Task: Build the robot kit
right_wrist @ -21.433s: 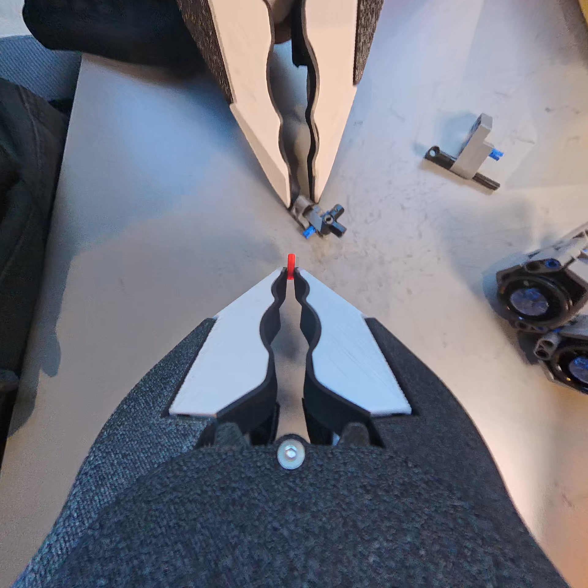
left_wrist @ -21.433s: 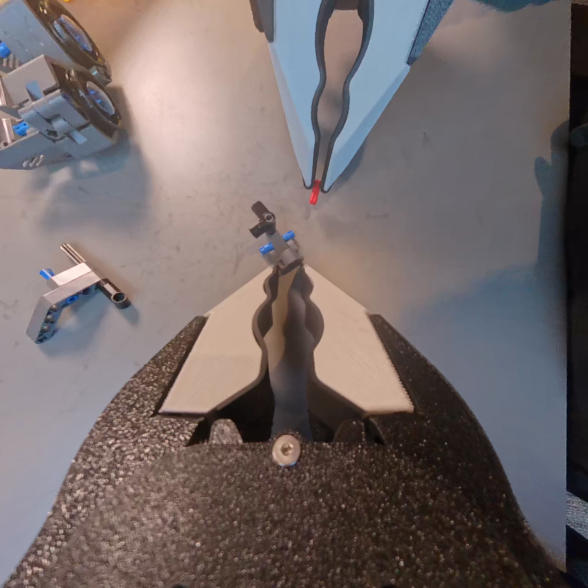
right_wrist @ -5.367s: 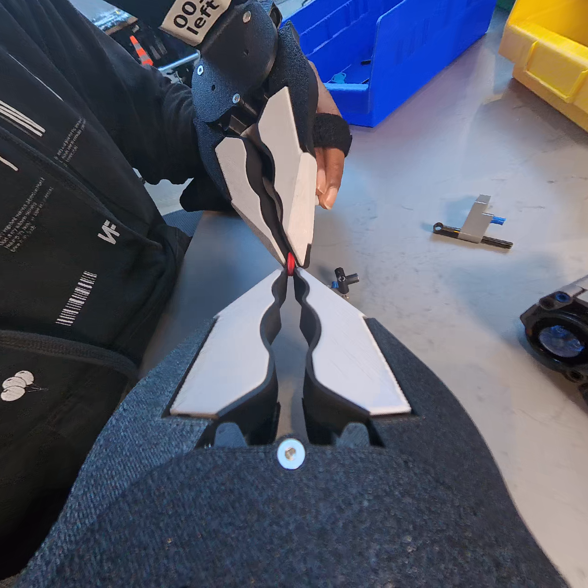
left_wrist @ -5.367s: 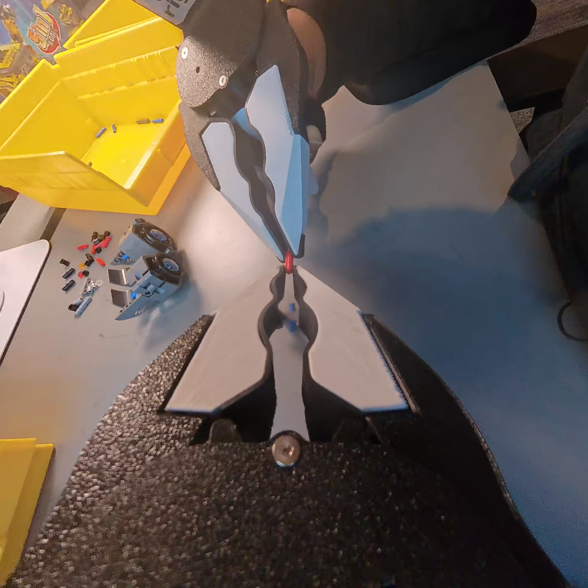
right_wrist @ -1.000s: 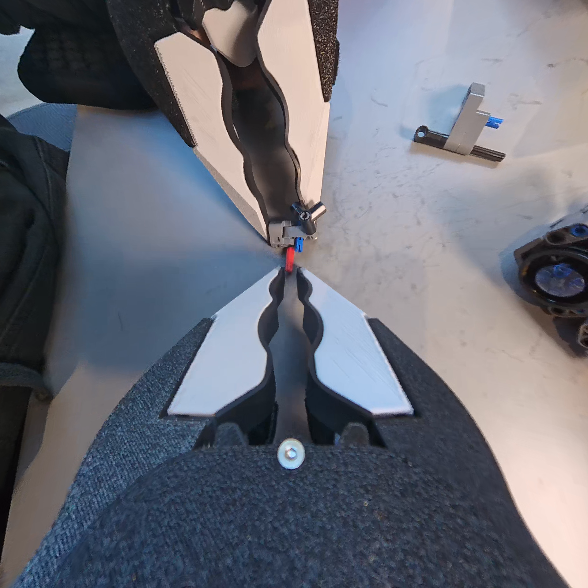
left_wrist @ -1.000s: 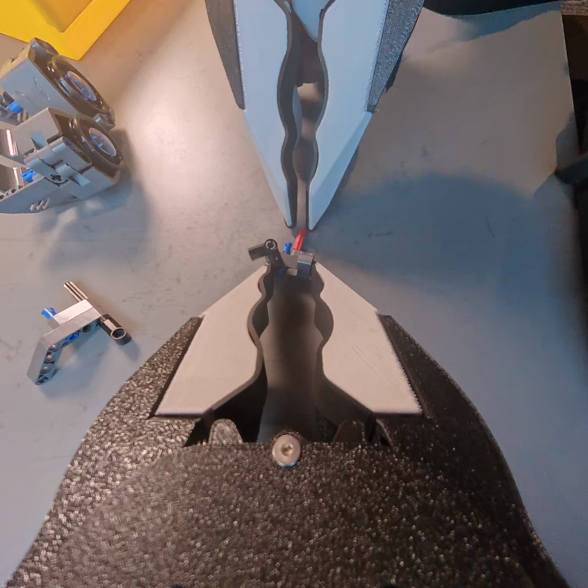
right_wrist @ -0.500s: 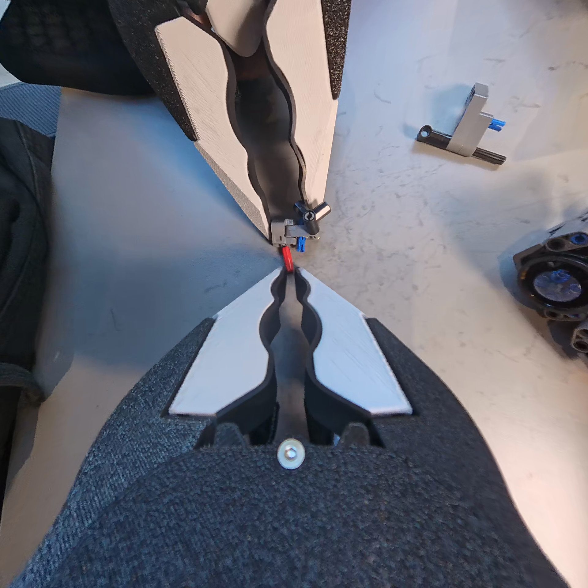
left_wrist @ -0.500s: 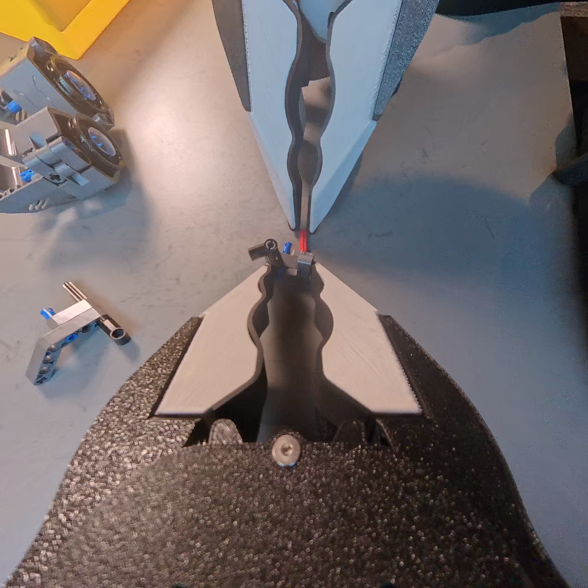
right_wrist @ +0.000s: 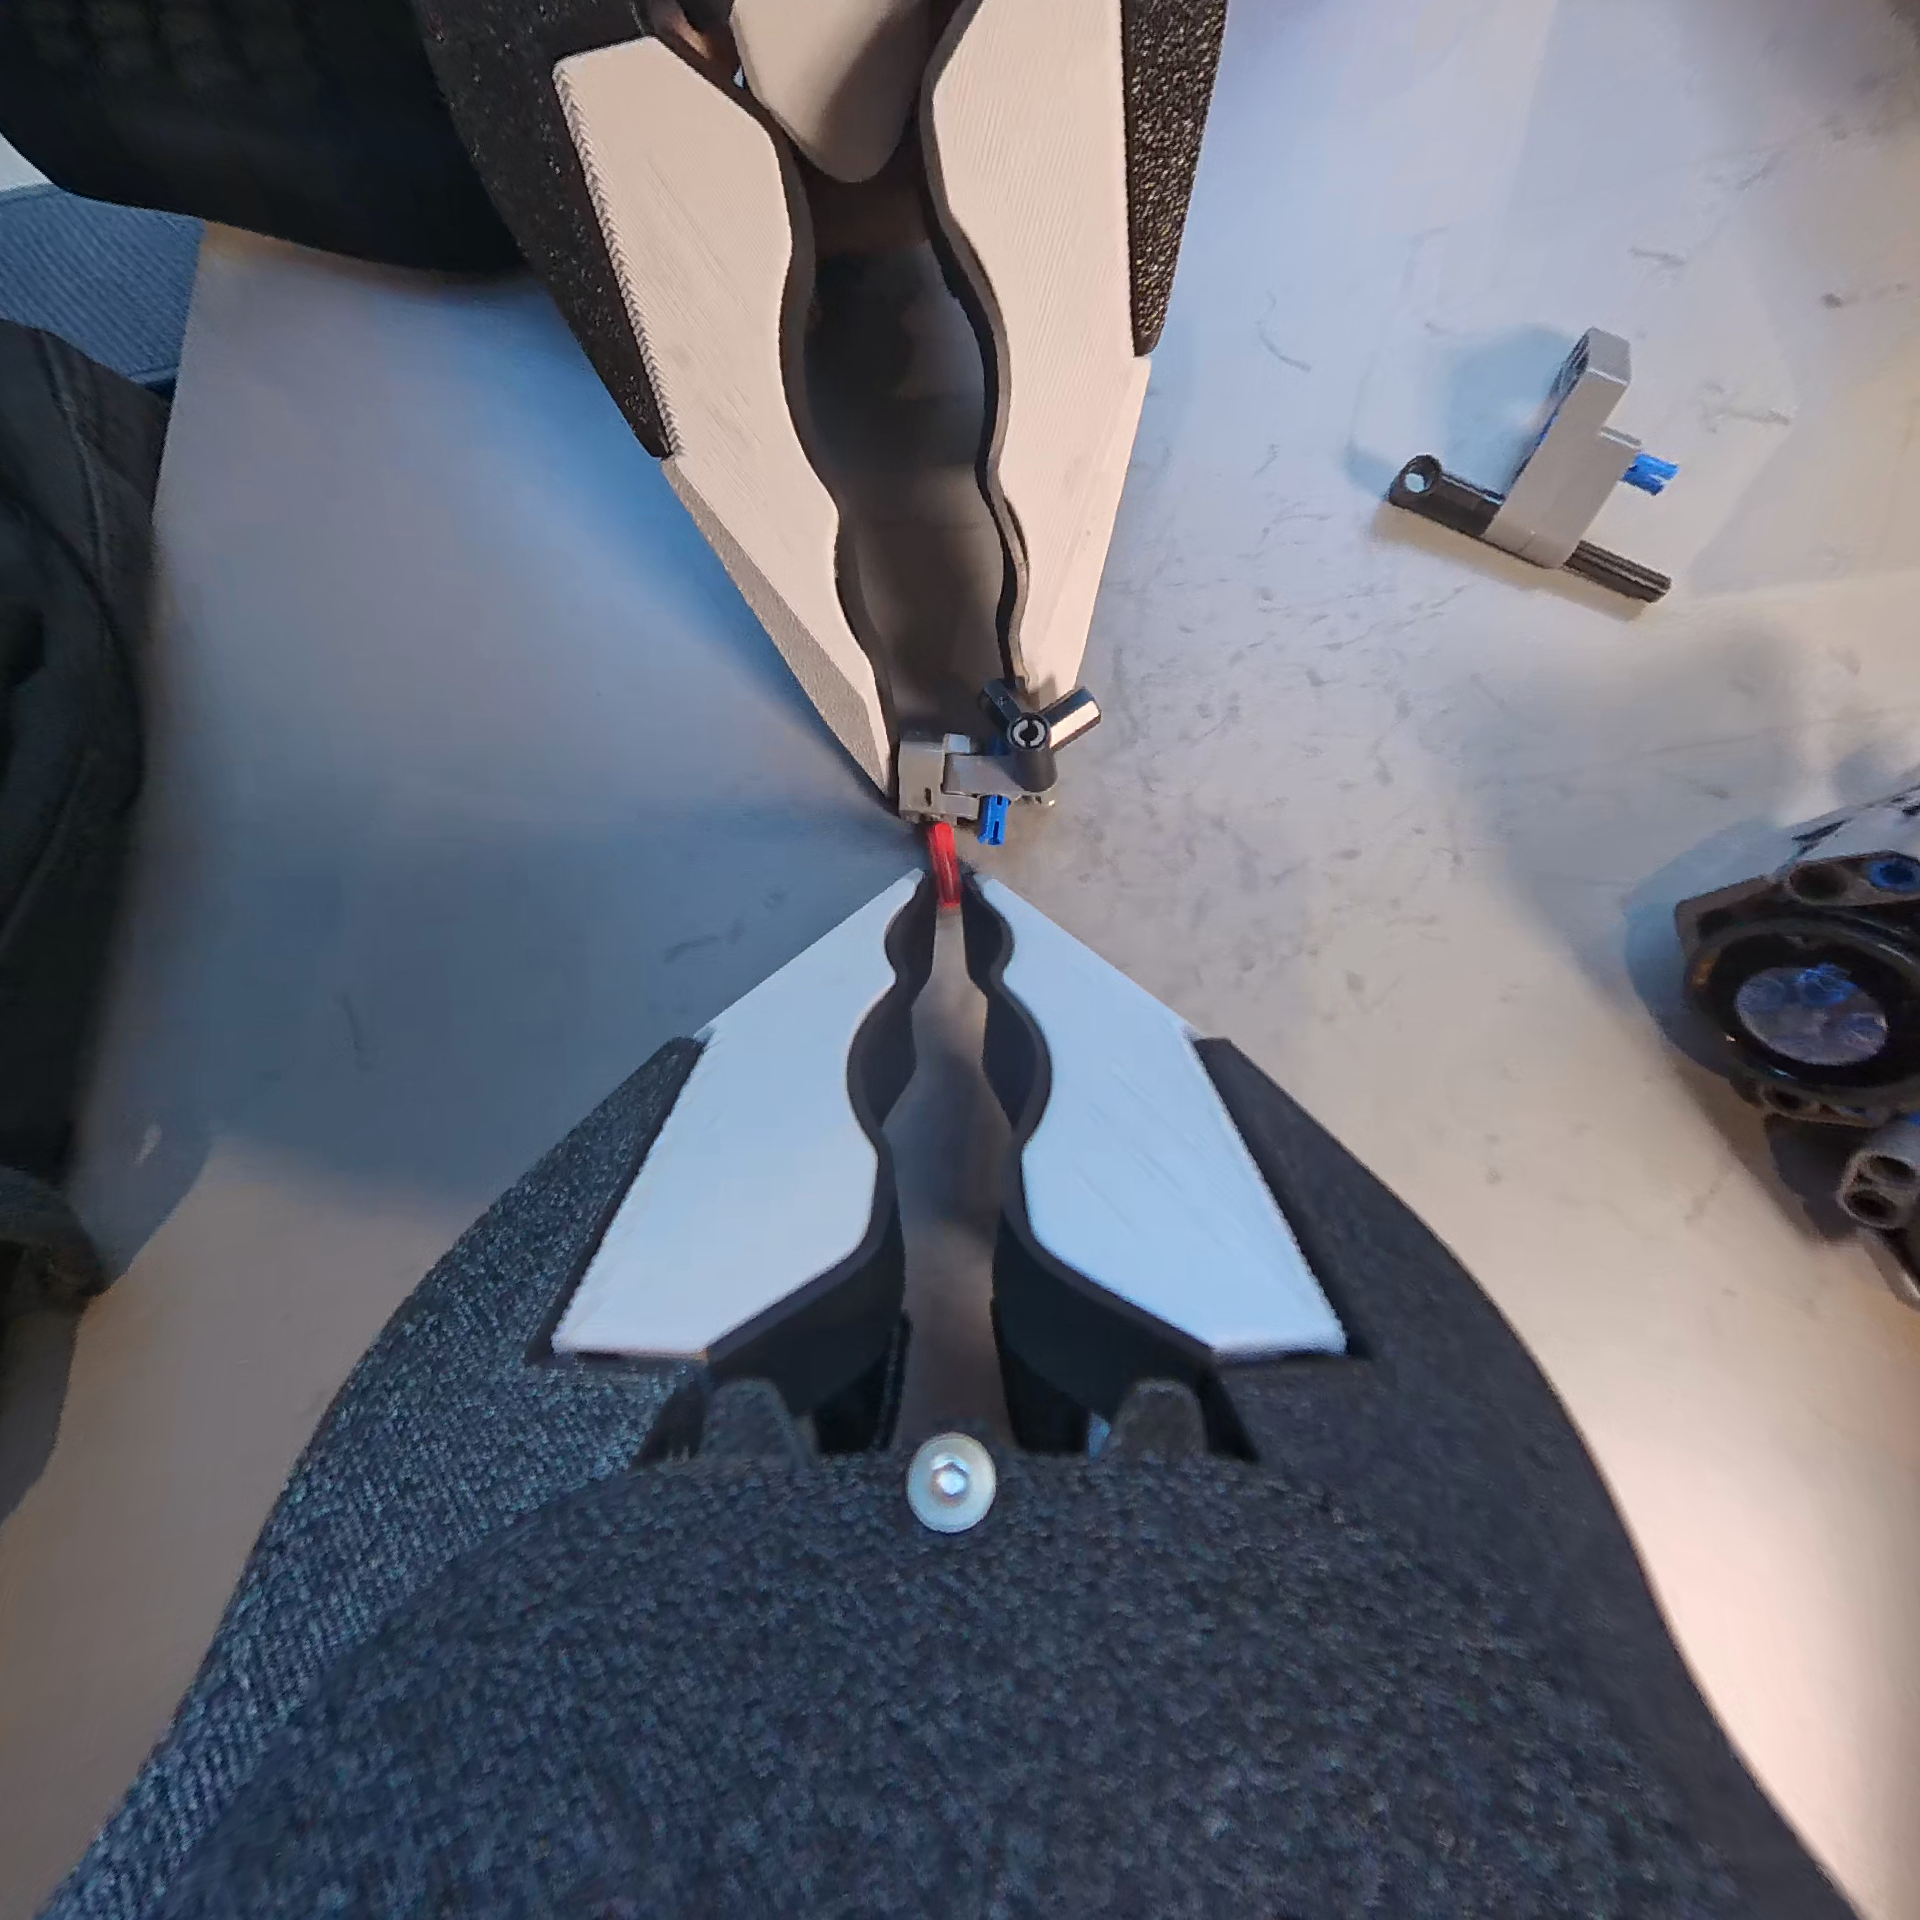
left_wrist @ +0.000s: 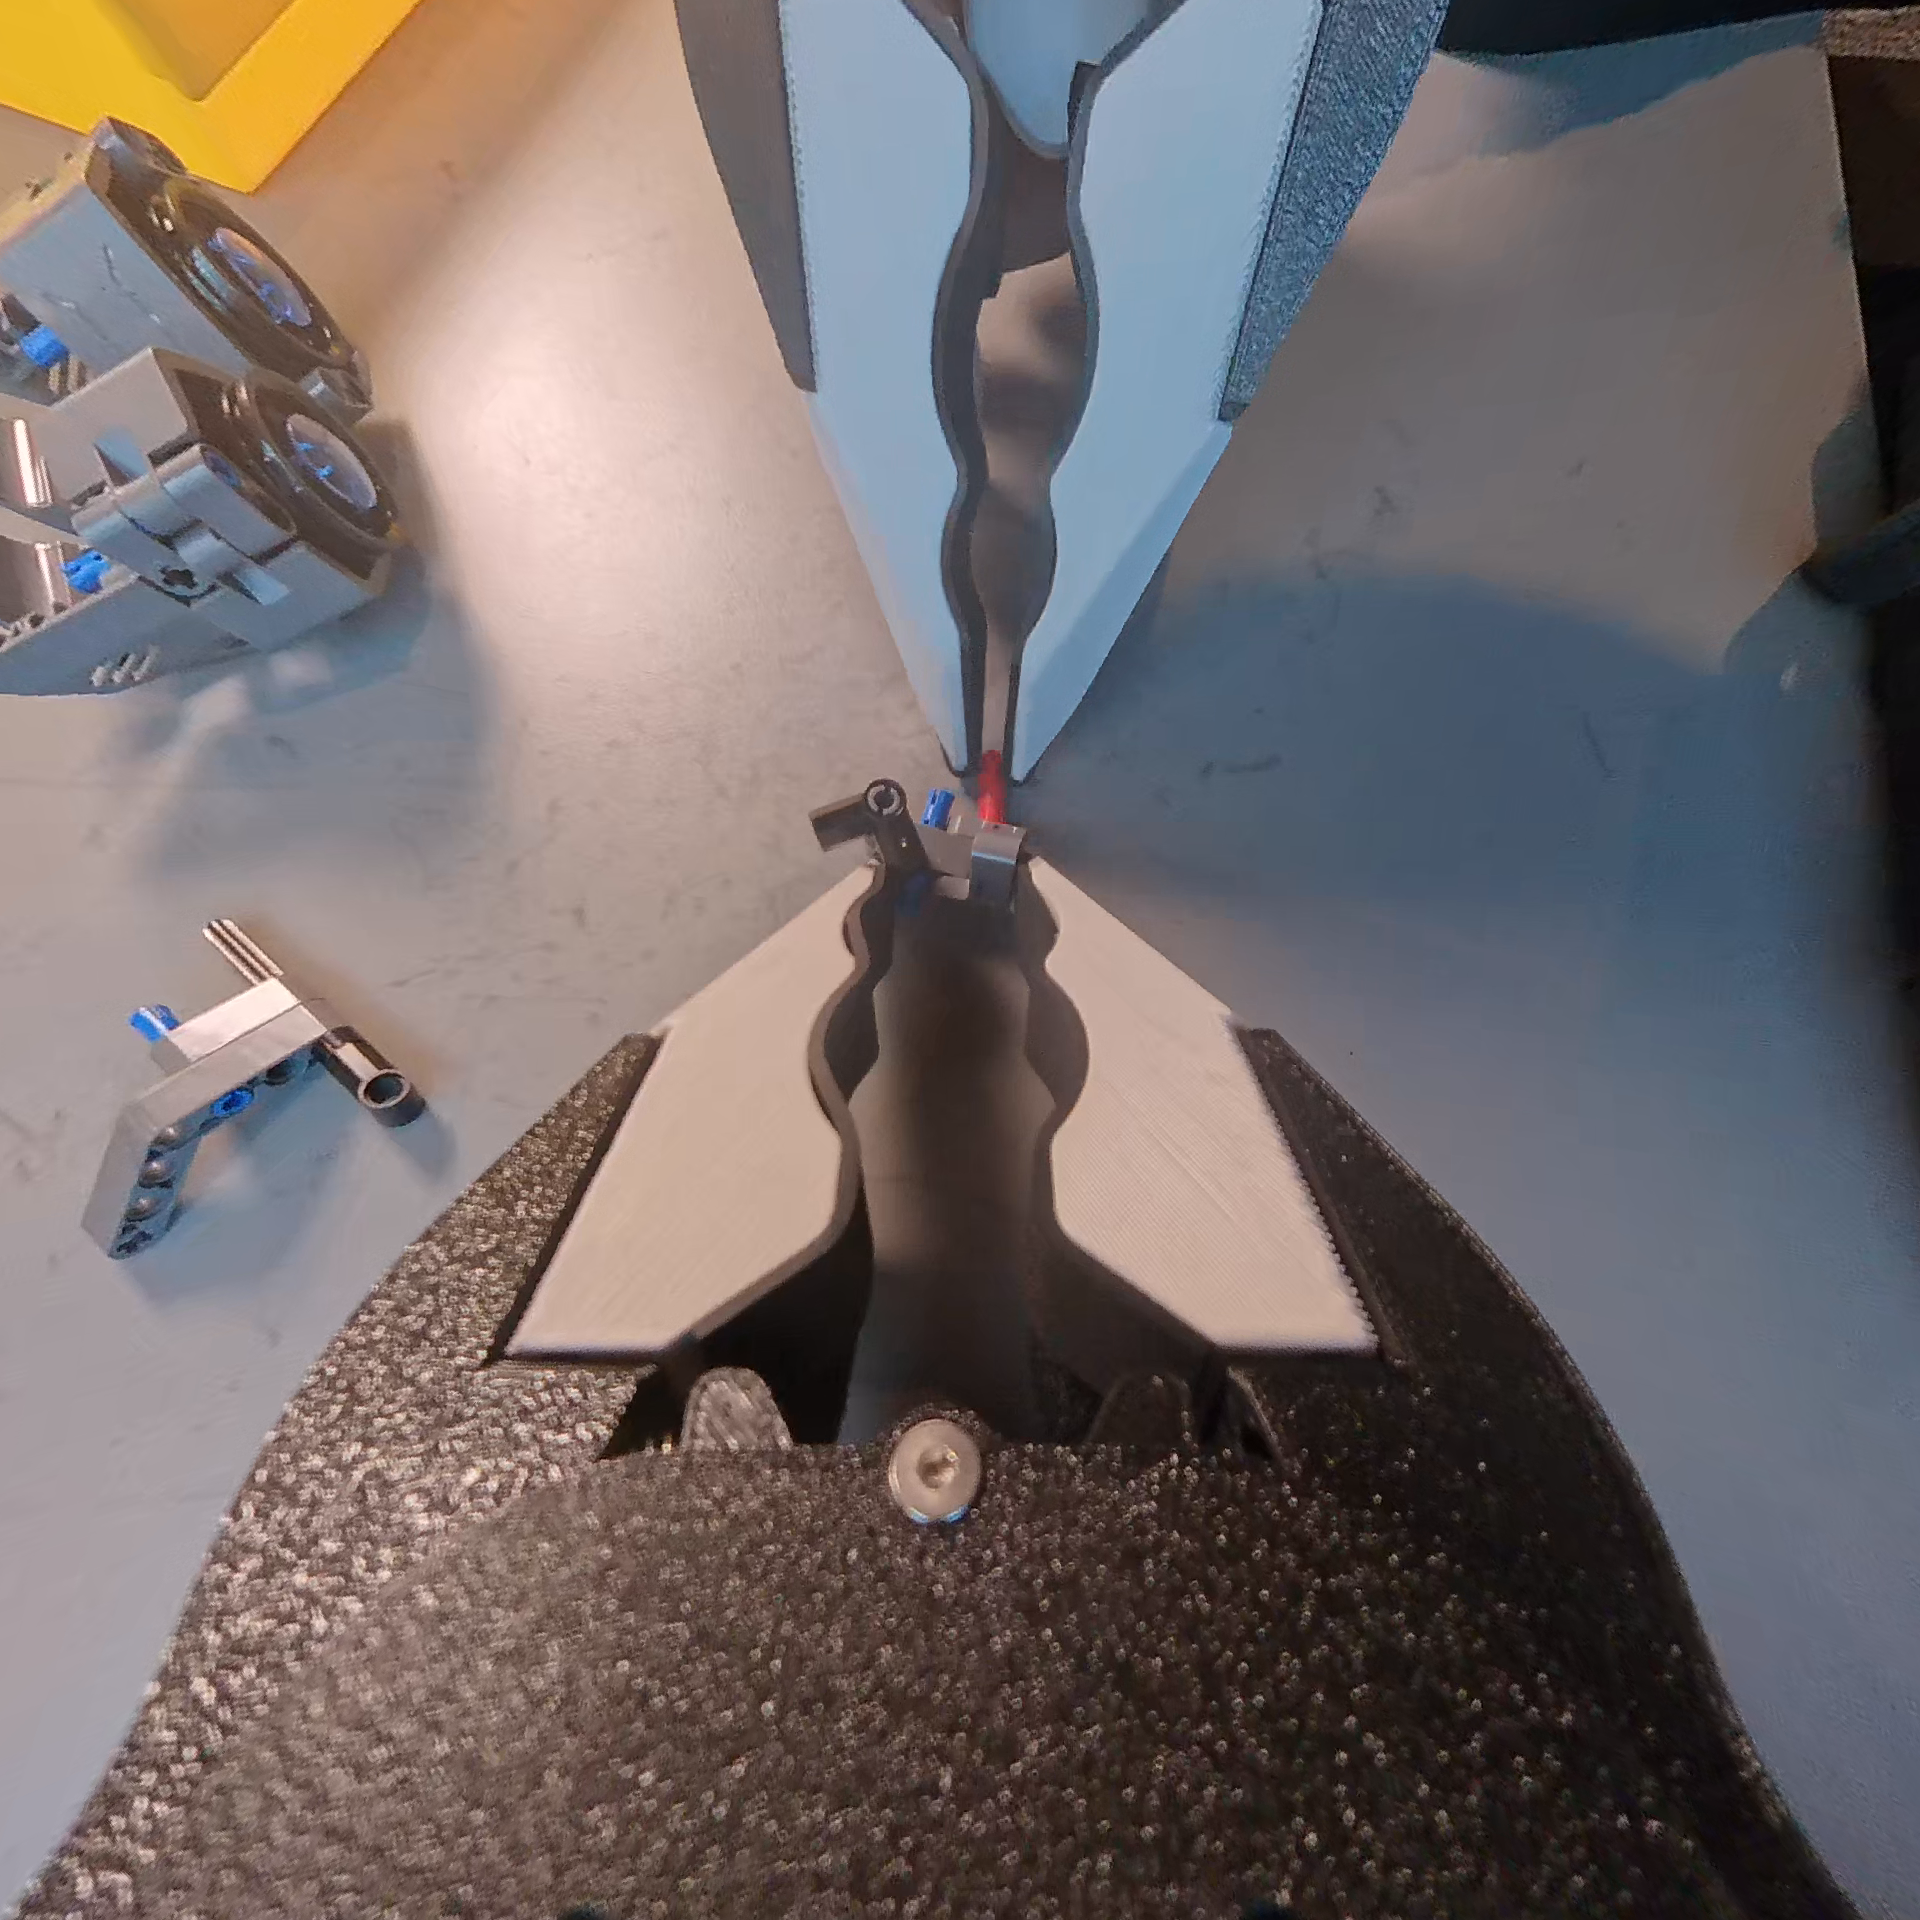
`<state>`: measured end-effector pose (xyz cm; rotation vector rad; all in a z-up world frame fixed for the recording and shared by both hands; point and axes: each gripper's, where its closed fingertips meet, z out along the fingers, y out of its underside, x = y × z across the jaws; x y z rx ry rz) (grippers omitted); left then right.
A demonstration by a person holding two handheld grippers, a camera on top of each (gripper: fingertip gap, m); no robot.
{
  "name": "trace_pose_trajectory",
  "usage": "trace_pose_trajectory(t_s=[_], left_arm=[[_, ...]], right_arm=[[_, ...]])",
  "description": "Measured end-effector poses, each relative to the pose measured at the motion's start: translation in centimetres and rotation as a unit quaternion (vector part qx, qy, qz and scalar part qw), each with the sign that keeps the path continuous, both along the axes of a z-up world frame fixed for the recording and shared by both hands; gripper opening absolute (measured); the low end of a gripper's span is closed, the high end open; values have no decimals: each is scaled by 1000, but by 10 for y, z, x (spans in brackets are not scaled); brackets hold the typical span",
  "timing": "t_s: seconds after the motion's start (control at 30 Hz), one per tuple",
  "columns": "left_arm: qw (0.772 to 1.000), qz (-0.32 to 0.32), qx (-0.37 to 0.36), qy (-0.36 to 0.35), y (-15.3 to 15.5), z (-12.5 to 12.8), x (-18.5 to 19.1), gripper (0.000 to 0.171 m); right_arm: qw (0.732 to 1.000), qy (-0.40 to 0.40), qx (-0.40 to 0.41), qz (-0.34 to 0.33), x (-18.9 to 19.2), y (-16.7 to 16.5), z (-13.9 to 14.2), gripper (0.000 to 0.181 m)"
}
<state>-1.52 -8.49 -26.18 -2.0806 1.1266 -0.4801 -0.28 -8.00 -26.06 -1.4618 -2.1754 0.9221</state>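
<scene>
Pressing a red pin (right_wrist: pixel 943 858), nipped at the nearly closed tips of the right gripper (right_wrist: pixel 943 883), into the small grey-and-black connector piece (left_wrist: pixel 940 847) clamped by the left gripper (left_wrist: pixel 951 883) just above the grey table (left_wrist: pixel 1455 831) (pin apparently partly seated; next calls for a straight push).

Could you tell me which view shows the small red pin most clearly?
The right wrist view: the red pin shows unobstructed between the right gripper and the small grey assembly. In the left wrist view, the pin is smaller and partly hidden.
</scene>
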Motion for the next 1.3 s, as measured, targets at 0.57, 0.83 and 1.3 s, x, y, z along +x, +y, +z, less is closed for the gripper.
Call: trace_pose_trajectory(t_s=[0.57,0.83,1.3], left_arm=[[1000,13,2,2,1,0,0,23],[1000,17,3,3,2,-1,0,23],[1000,22,-13,-3,2,0,0,22]], right_arm=[[996,0,-59,-68,-1,1,1,1],[998,9,11,-55,-2,1,1,1],[993,40,109,-2,-4,1,2,0]])
